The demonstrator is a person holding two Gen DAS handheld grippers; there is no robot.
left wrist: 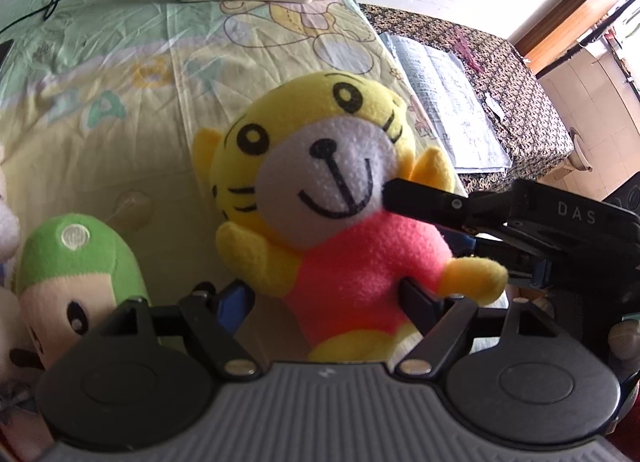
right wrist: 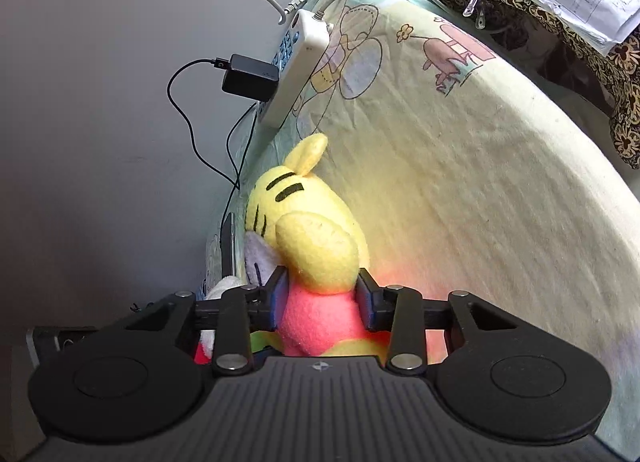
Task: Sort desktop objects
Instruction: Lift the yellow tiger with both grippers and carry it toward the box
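While both claws clamp the tiger (left wrist: 340, 197), the left claw (left wrist: 328, 298) grips its pink belly and the right claw (right wrist: 322, 298) squeezes its side above the desk (left wrist: 120, 121).

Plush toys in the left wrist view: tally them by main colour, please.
Yellow with pink shirt: 1, the tiger plush, held by both the left gripper and right gripper.
Green-capped: 1, the green-capped doll.
White: 1, the white plush, only partly in view.
Total: 3

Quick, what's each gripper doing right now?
Left gripper: shut on the tiger toy.
Right gripper: shut on the tiger toy too.
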